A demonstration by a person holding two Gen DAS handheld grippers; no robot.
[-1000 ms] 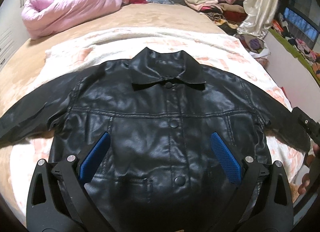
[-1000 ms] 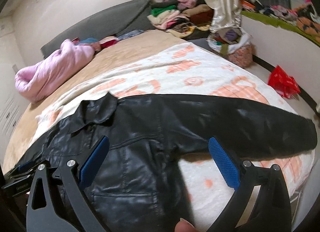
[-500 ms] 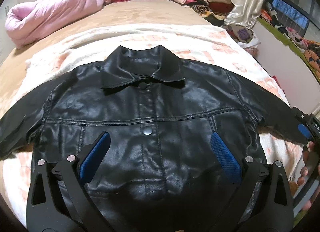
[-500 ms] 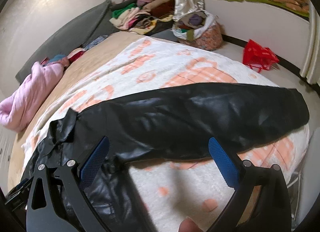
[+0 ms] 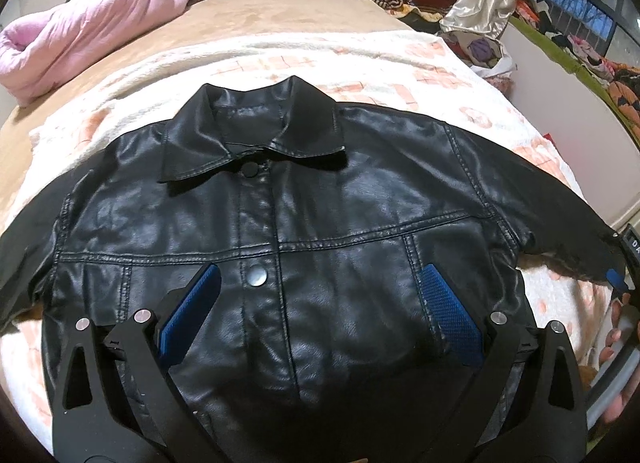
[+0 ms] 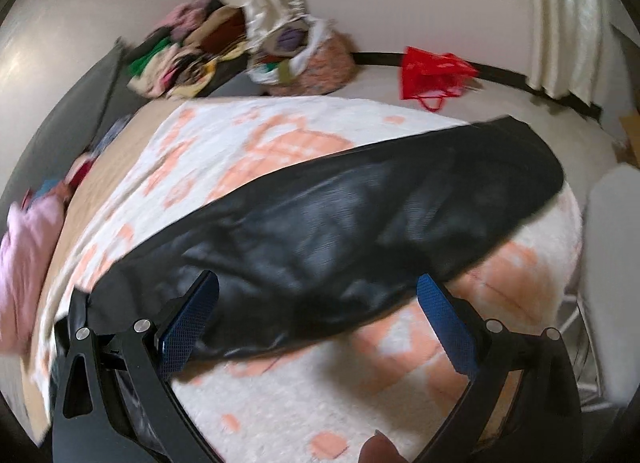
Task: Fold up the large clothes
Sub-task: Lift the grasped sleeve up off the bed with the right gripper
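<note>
The left gripper (image 5: 320, 303) hangs with its fingers (image 5: 452, 315) spread wide, holding nothing, above the lower front of the jacket (image 5: 304, 223), which lies flat and buttoned on a blanket (image 5: 360, 67); its collar is beyond the fingers. The right gripper (image 6: 320, 307) is likewise wide open and empty, its fingers (image 6: 444, 311) straddling the near edge of the outstretched sleeve (image 6: 360, 219). Farther off, the bed (image 5: 280, 11) carries a pink quilt (image 5: 88, 23) ahead and left of the left fingers; a clothes pile (image 6: 180, 59) and red bag (image 6: 434, 71) lie past the sleeve.
</note>
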